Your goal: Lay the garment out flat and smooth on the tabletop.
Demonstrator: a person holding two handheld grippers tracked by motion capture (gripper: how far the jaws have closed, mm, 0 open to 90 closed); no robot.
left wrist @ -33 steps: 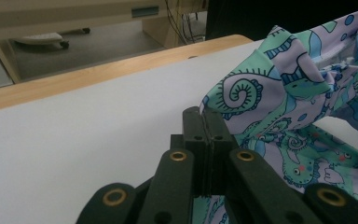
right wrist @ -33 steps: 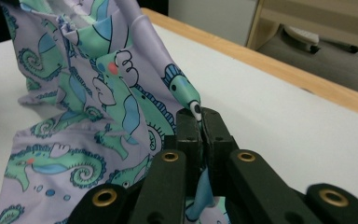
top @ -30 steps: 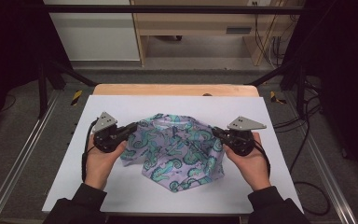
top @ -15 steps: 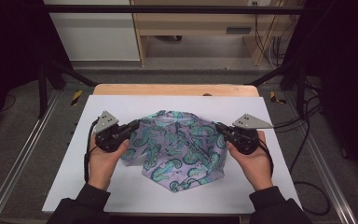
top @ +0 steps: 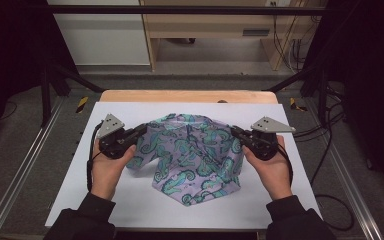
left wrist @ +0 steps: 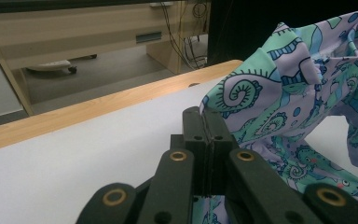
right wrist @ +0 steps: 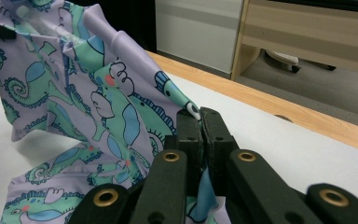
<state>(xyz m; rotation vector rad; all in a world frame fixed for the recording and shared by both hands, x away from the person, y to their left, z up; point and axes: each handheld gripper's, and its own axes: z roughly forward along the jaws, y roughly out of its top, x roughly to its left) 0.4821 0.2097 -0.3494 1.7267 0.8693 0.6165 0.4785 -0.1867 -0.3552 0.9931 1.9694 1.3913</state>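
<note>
A person holds a claw in each hand over a white surface [top: 130, 210]. Between the two claws hangs a piece of cloth [top: 190, 150]. The cloth is light purple with green and blue swirly sea animals on it.

The left claw [top: 142, 131] is pressed together on the left edge of the cloth. In the left gripper view, the two black jaws of the left claw [left wrist: 205, 119] sit tight side by side, and the cloth [left wrist: 289, 93] comes out from between them and rises up to the right. The left hand [top: 109, 165] is wrapped around the claw from below.

The right claw [top: 234, 132] is pressed together on the right edge of the cloth. In the right gripper view, the jaws of the right claw [right wrist: 200, 116] pinch a fold of the cloth [right wrist: 98, 93], and the cloth spreads up and away to the left. A bit of blue cloth pokes down between the jaws. The right hand [top: 272, 167] holds that claw from below.

The top part of the cloth is lifted up off the surface and stretched between the two claws. The bottom part still lies on the surface, nearer the person, and it comes to a point. The cloth is in the middle of the surface. Behind the white surface is a strip of wood [top: 185, 96].
</note>
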